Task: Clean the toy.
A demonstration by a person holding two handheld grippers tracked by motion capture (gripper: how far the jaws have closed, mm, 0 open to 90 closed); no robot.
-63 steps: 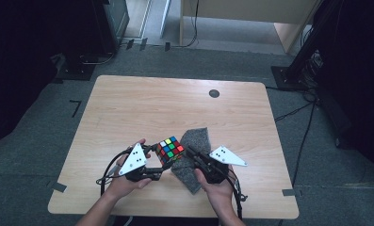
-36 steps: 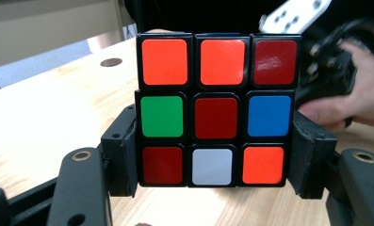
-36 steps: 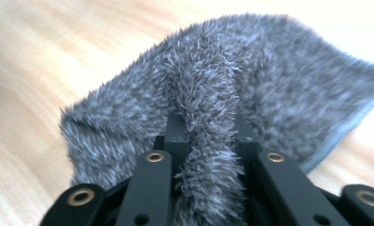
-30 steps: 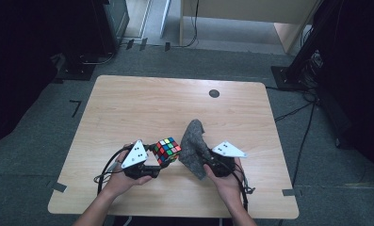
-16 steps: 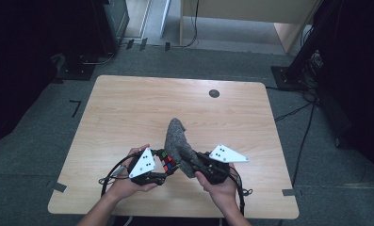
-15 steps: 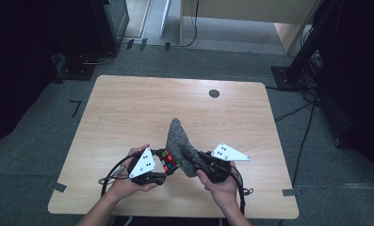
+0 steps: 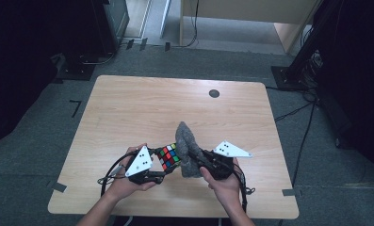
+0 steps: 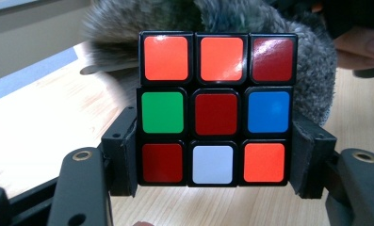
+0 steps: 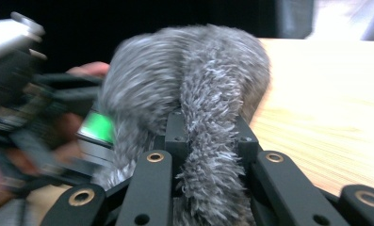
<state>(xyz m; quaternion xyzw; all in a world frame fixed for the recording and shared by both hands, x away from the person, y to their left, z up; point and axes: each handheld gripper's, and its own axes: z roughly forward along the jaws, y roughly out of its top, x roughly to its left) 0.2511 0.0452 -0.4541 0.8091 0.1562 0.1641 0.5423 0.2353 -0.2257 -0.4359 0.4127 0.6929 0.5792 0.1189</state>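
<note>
The Rubik's cube (image 8: 215, 108) sits clamped between the jaws of the left gripper (image 8: 213, 157), held up just off the near middle of the wooden table (image 7: 142, 108), and right against its far side we see the grey fluffy cloth (image 9: 199, 108), pinched in a fold by the right gripper (image 9: 208, 141). We read this as wiping the cube with the cloth, so to do it well we want the left grip steady on the two side faces while the right hand drags the fluffy fold across an exposed face, pressing lightly so the cube does not twist out of the pads. We would keep the cloth bunched so it does not snag on a jaw. Counting up: one cube, one cloth, two grippers, two hands, and one small dark disc (image 7: 214, 93) far off on the tabletop.
</note>
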